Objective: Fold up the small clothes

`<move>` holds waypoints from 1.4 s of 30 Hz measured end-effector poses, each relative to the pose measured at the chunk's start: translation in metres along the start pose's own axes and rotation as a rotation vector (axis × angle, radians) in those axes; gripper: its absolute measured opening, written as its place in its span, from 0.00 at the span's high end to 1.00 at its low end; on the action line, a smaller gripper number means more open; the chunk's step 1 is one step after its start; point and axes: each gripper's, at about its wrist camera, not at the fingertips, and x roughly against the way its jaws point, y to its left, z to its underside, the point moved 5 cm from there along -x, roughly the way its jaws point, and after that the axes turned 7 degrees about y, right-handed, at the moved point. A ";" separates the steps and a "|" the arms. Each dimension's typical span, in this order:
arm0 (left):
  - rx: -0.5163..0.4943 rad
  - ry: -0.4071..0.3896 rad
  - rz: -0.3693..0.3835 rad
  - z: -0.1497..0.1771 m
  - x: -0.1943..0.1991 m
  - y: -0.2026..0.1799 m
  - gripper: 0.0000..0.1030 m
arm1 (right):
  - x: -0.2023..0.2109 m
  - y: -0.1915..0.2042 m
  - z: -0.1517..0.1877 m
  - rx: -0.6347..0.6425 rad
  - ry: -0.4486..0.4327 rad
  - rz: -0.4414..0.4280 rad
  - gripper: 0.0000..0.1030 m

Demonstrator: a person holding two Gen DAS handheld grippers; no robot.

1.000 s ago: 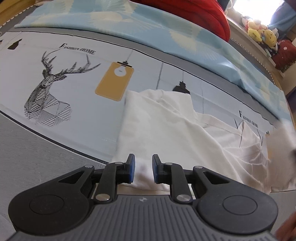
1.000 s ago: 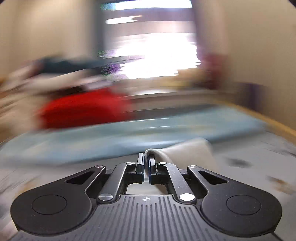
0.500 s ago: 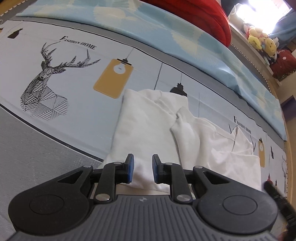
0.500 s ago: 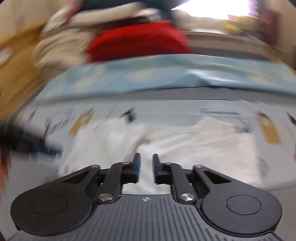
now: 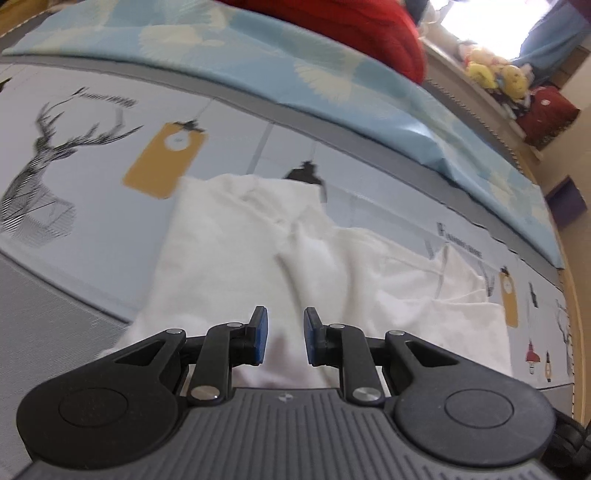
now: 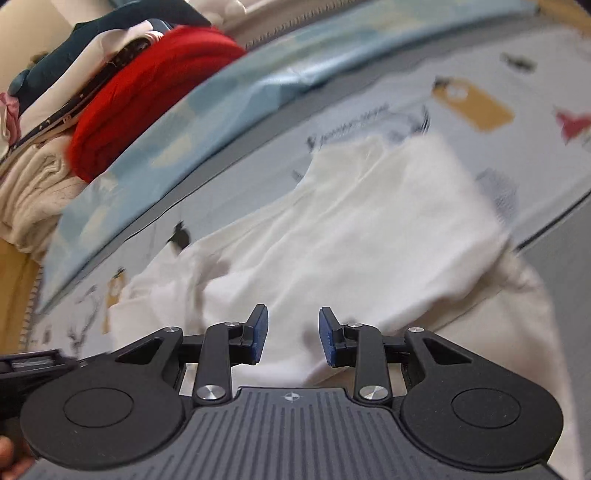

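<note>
The white garment point(image 5: 295, 266) is seen spread on the printed sheet point(image 5: 92, 221) at frame centre, and nothing is gripped — the left gripper point(image 5: 282, 334) is held parted, the right gripper point(image 6: 291, 334) has just been opened above the cloth, probably for a new grasp.

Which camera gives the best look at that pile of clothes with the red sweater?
The right wrist view: the pile of clothes shows whole, with several layers. The left wrist view catches only the red sweater, cut off at the top edge.

White garment point(image 5: 236, 258) lies on the printed bedsheet point(image 5: 92, 206).
</note>
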 end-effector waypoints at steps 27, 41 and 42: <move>0.181 0.043 -0.032 0.005 -0.032 0.035 0.86 | -0.011 -0.049 -0.011 -0.321 0.057 0.144 0.68; -0.035 -0.077 0.109 -0.008 -0.031 -0.024 0.67 | -0.015 0.001 -0.003 -0.169 0.030 0.104 0.66; -0.046 -0.075 0.099 -0.008 -0.036 -0.028 0.67 | -0.017 -0.002 -0.002 -0.181 0.046 0.115 0.66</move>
